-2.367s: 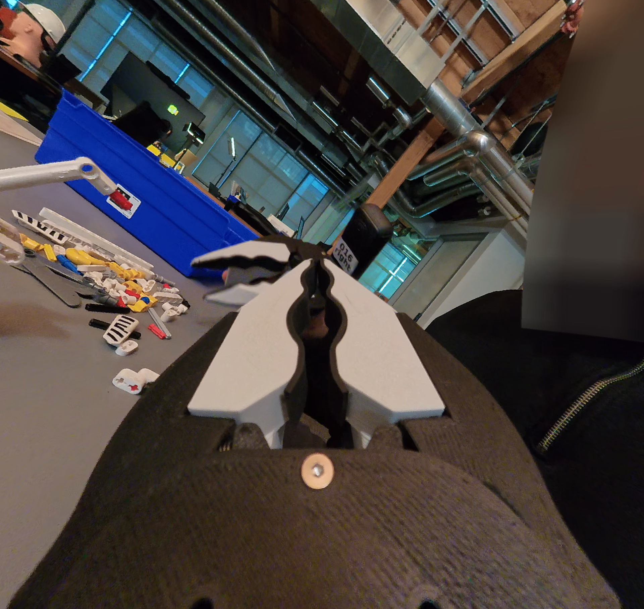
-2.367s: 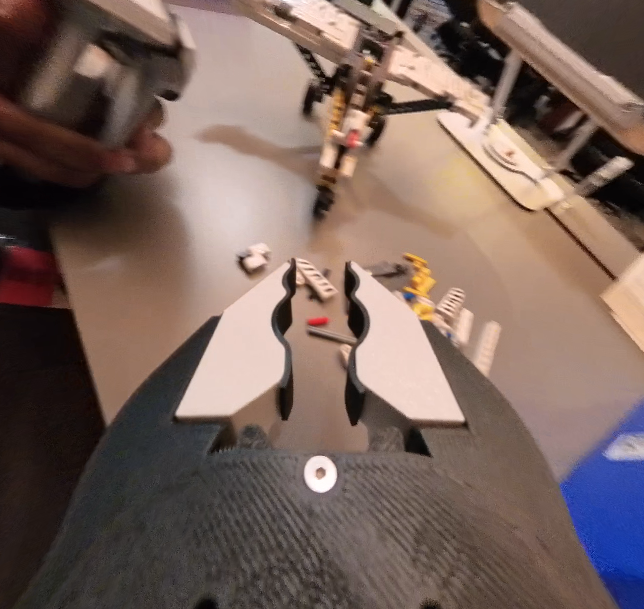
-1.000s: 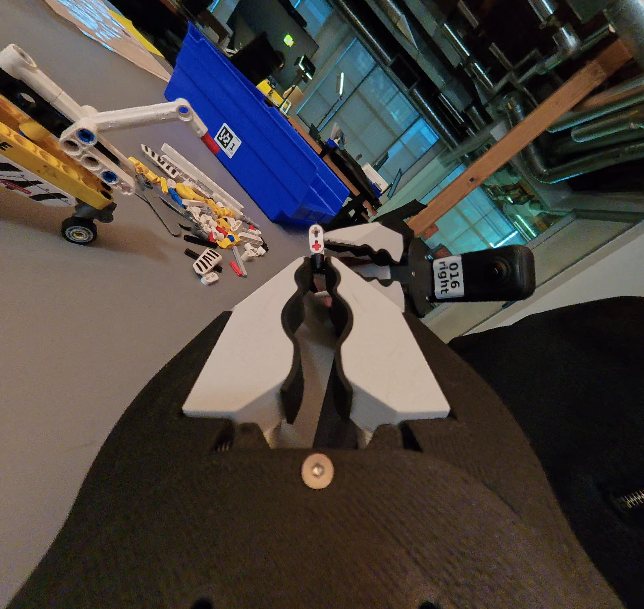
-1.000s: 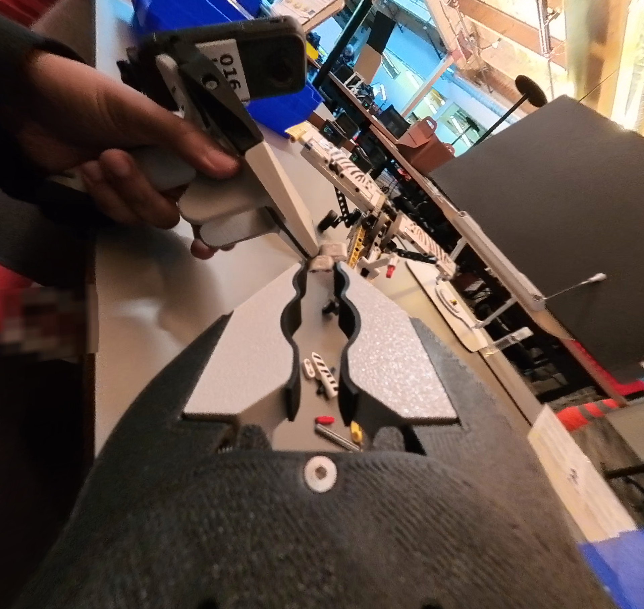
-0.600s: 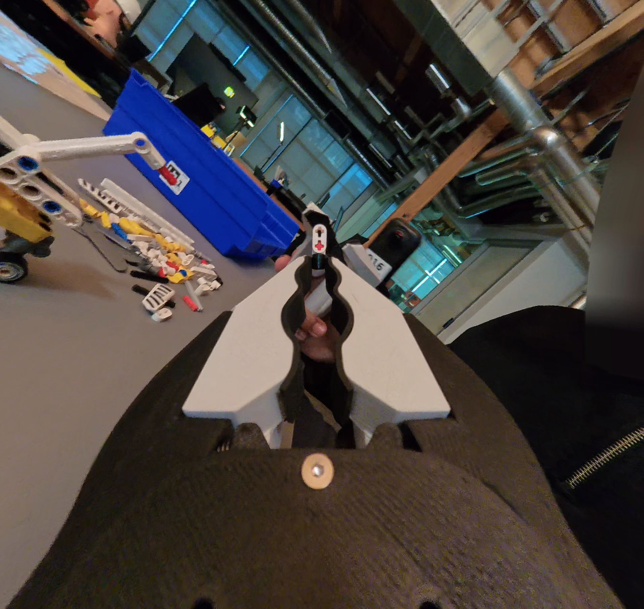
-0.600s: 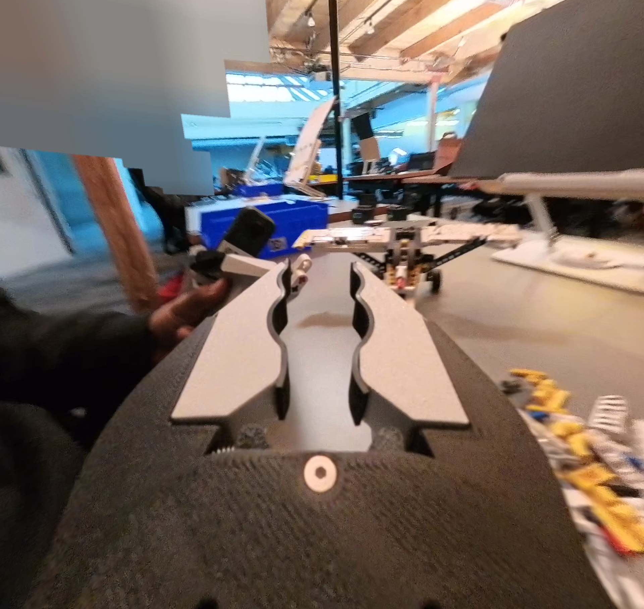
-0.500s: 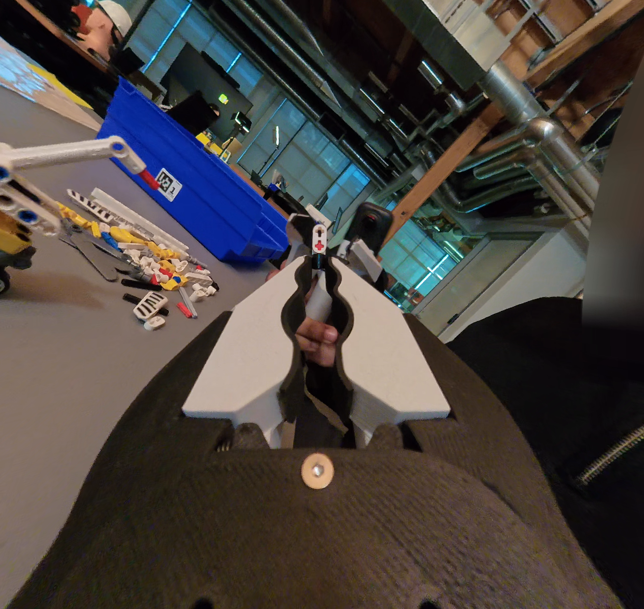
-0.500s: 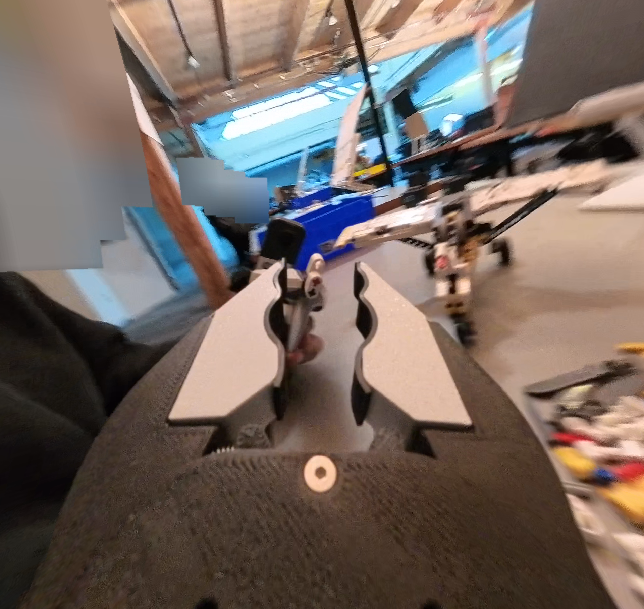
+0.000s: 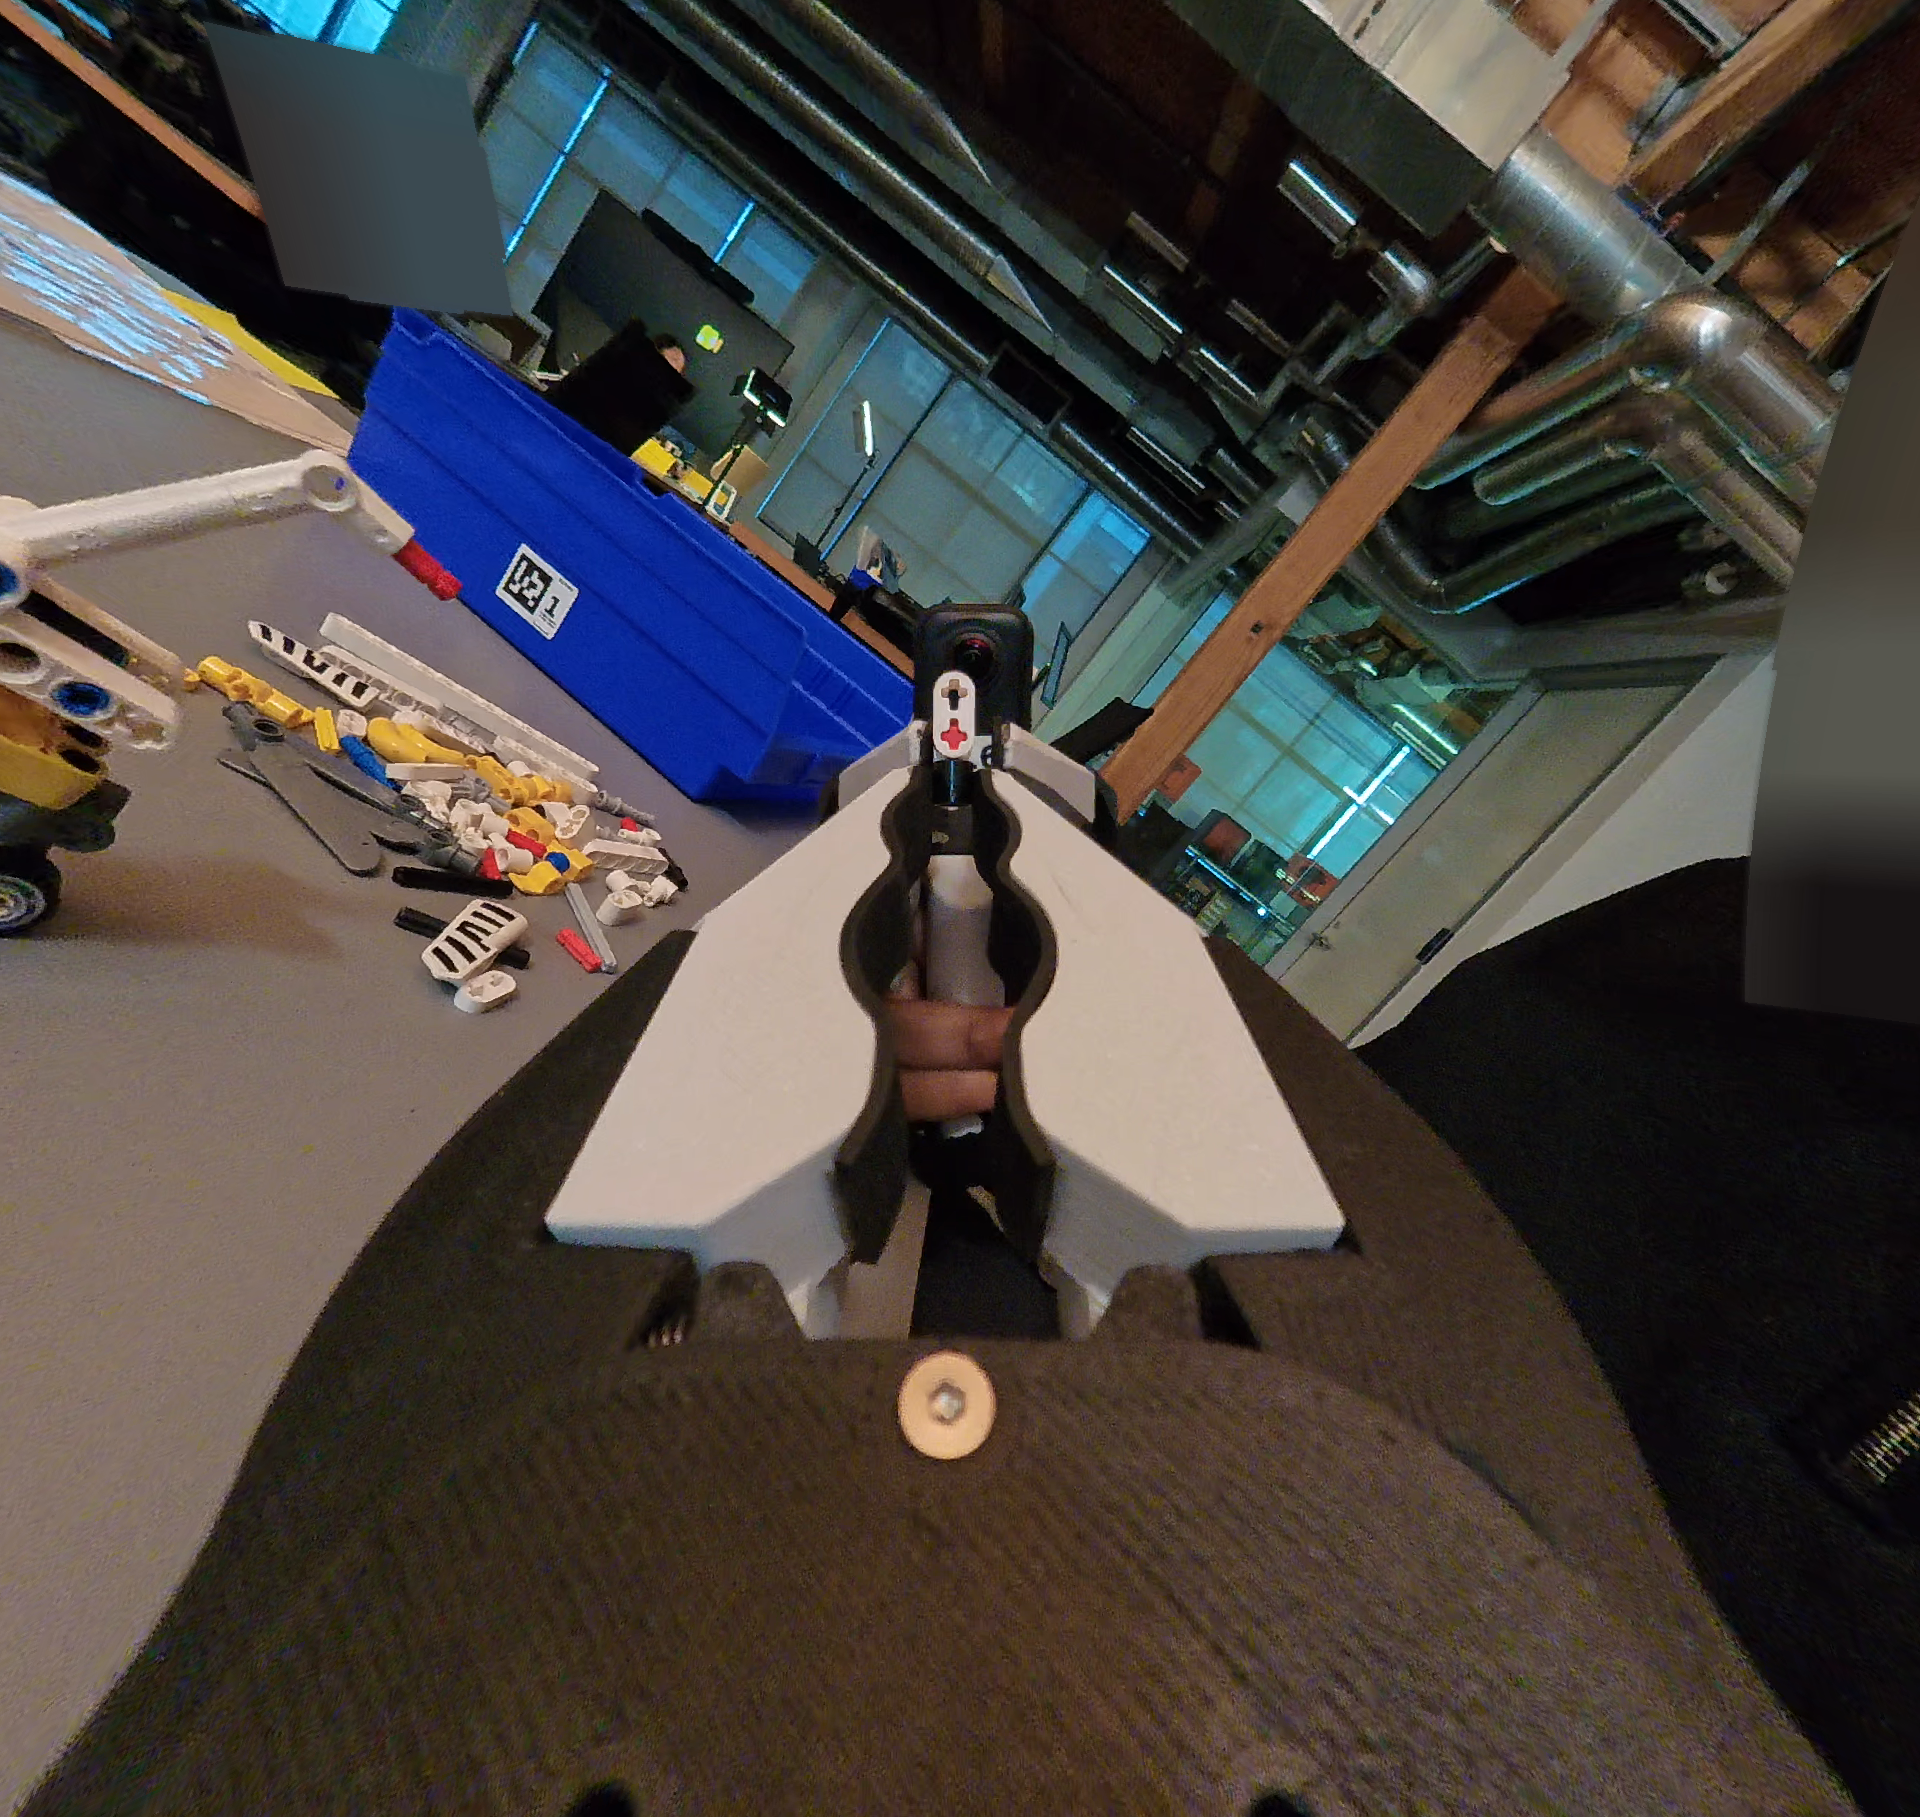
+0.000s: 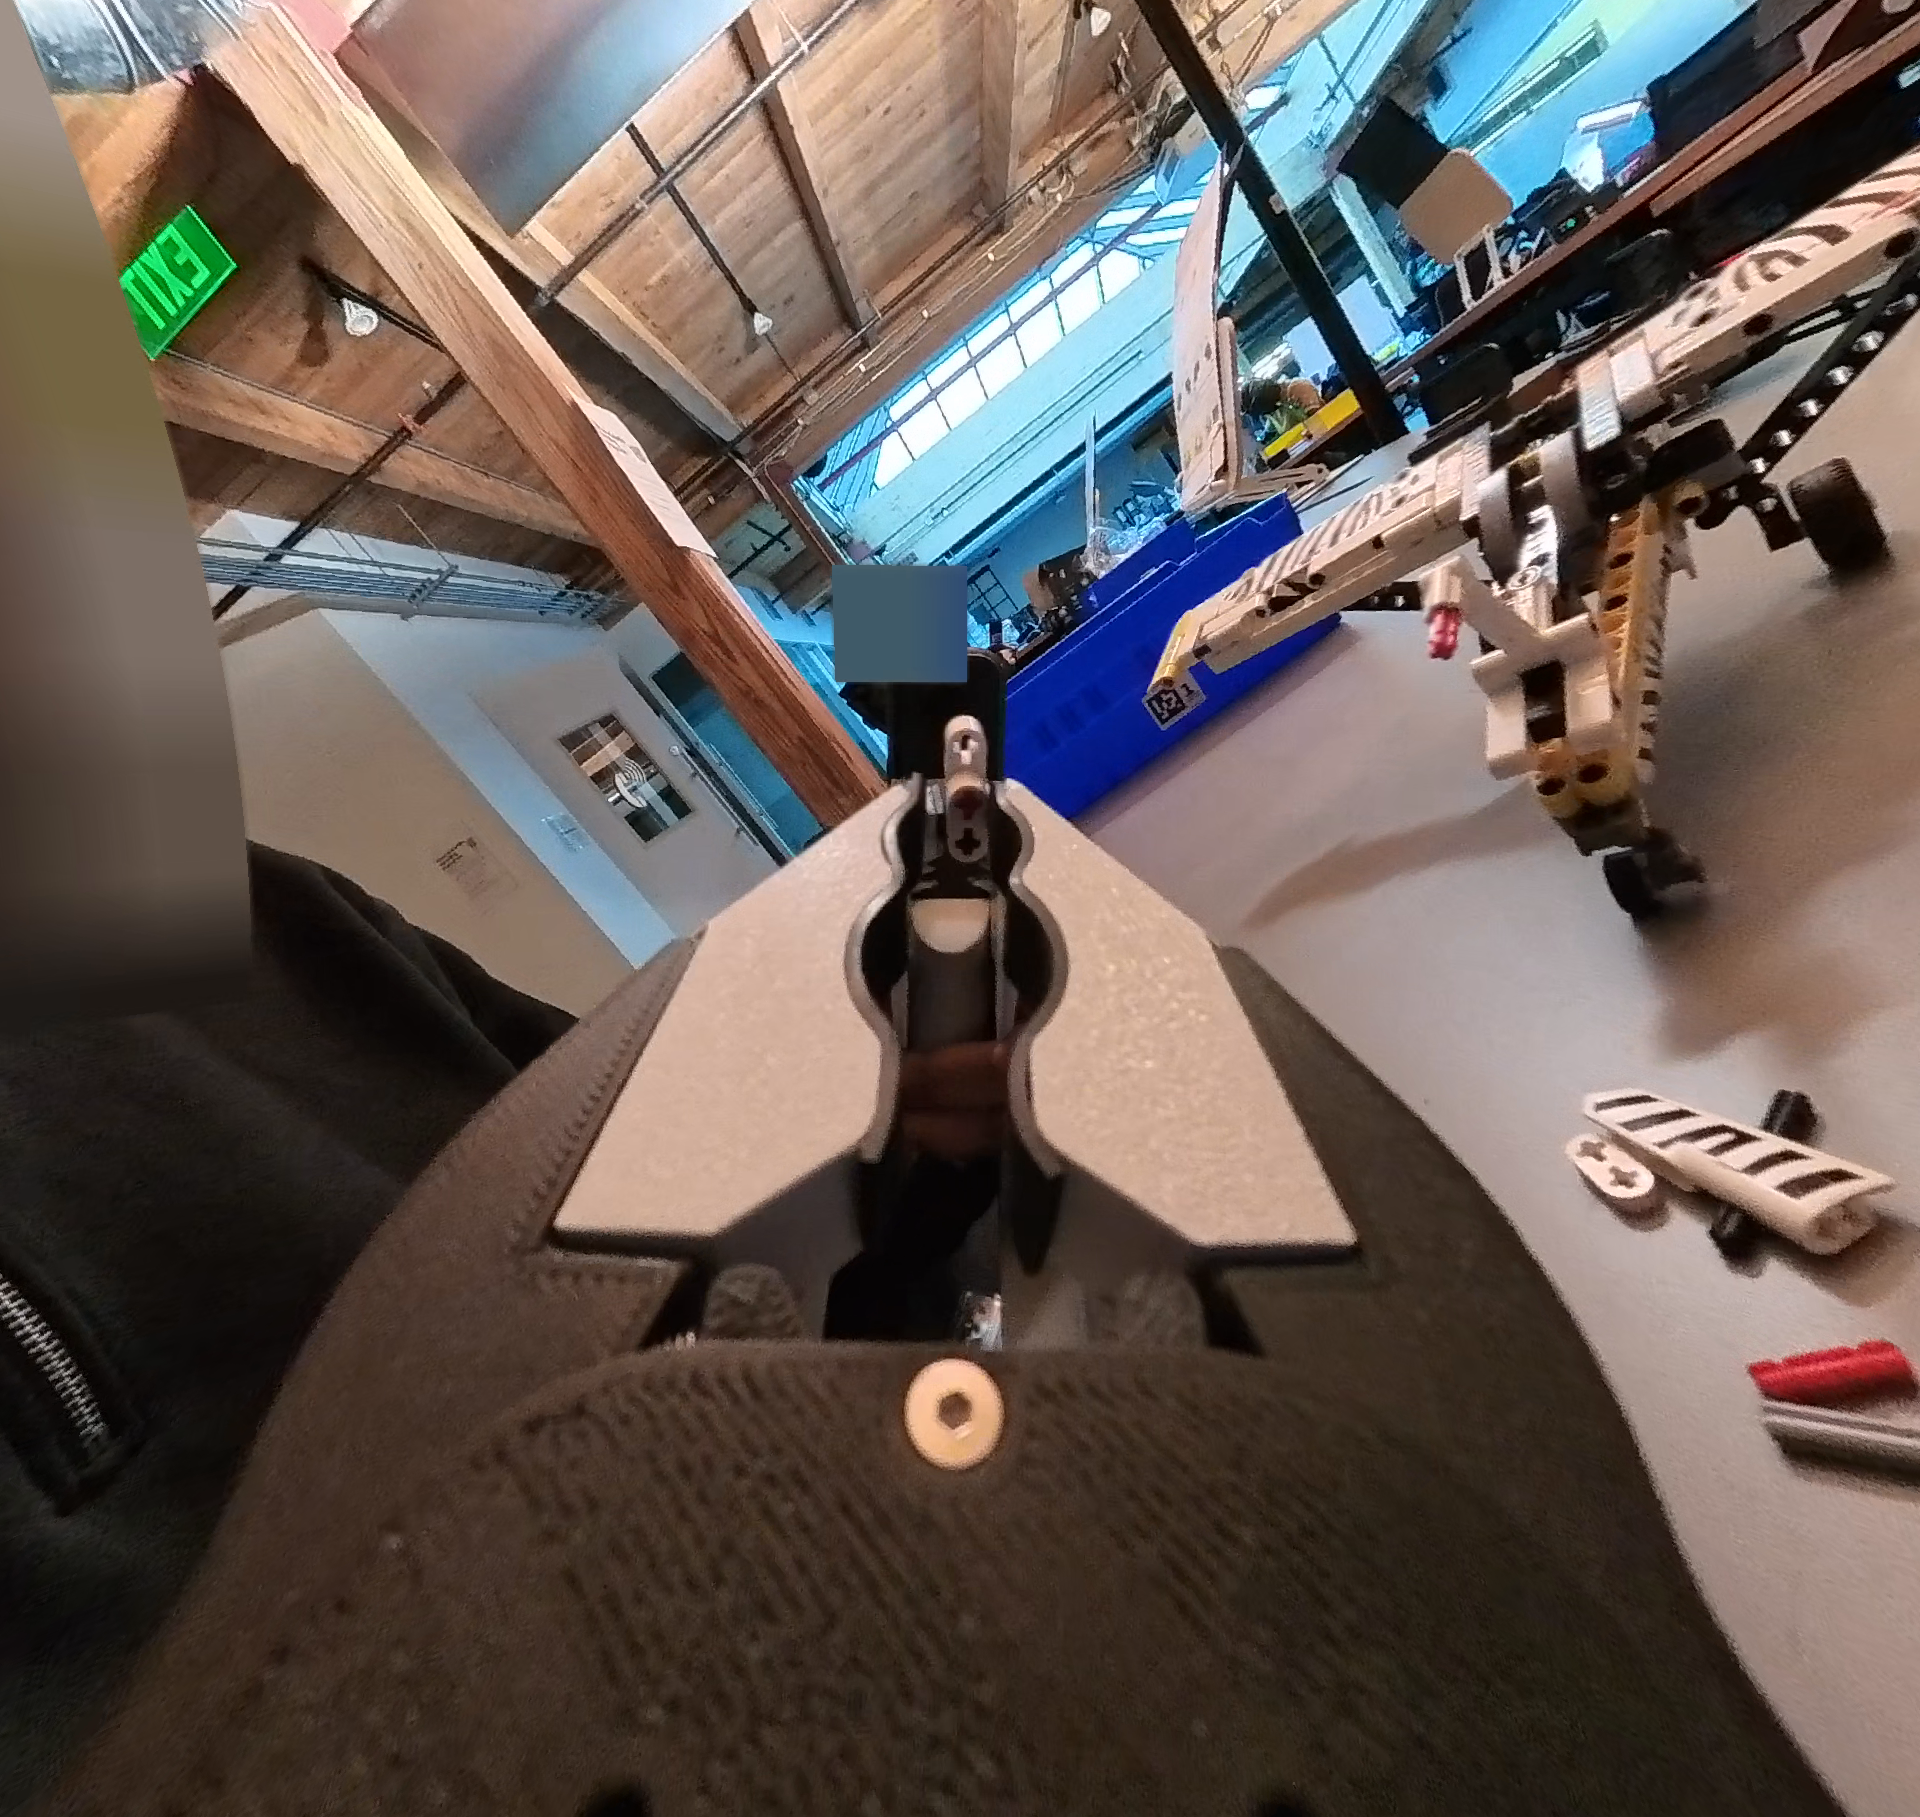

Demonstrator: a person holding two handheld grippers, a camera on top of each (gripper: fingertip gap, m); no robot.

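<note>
My left gripper [image 9: 951,775] is shut on the black lower end of a small white connector [image 9: 956,718] with a red axle in its lower hole, and holds it up above the grey table [image 9: 208,1092]. My right gripper [image 10: 961,801] faces the left one head on. Its fingers [image 9: 883,765] close in on both sides of the same connector, which also shows in the right wrist view [image 10: 966,754] at its fingertips. A hand [image 9: 951,1050] shows behind the left fingers.
A heap of loose yellow, white and grey pieces [image 9: 457,811] lies on the table in front of a blue bin [image 9: 644,614]. A white and yellow wheeled model [image 10: 1558,562] stands at the right. A striped white panel [image 10: 1745,1170] and a red axle [image 10: 1829,1367] lie nearer. The tips of both grippers are at nearly the same place.
My right gripper opened wide, swung round to face the left gripper and closed on the connector. My left gripper kept its hold and tilted a little.
</note>
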